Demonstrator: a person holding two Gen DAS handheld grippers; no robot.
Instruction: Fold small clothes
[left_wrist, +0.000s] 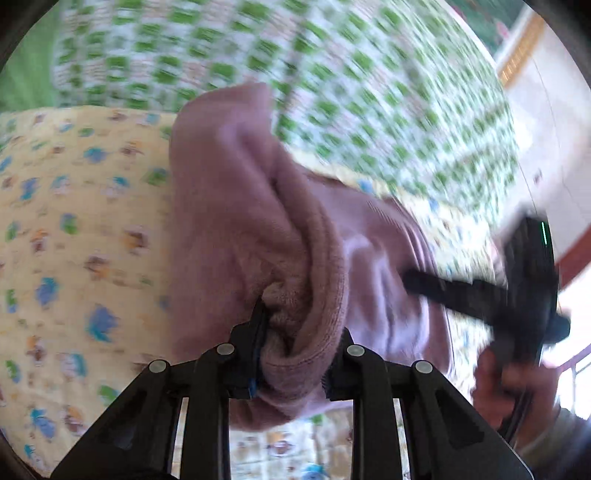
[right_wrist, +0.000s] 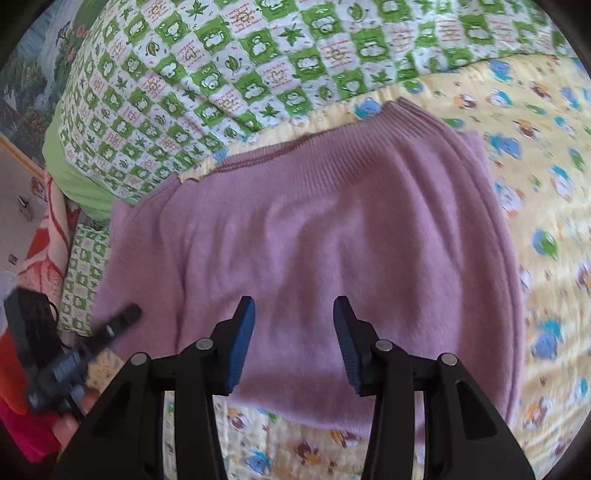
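A pink knitted garment (right_wrist: 332, 229) lies spread on a yellow cartoon-print quilt (right_wrist: 546, 184). My right gripper (right_wrist: 293, 310) hovers over its near half, open, with nothing between the blue pads. In the left wrist view my left gripper (left_wrist: 301, 332) is shut on a bunched fold of the same pink garment (left_wrist: 229, 206), and the cloth stands lifted in a ridge in front of the camera. The right gripper (left_wrist: 417, 280) shows blurred at the right of that view, held by a hand (left_wrist: 495, 384). The left gripper (right_wrist: 122, 317) appears at the left edge of the right wrist view.
A green-and-white checked blanket (right_wrist: 221, 74) lies bunched beyond the garment, over the far part of the bed. An orange and white patterned cloth (right_wrist: 40, 240) sits at the bed's left side, with pale floor (right_wrist: 18, 177) behind it. A landscape picture (right_wrist: 33, 74) fills the far left.
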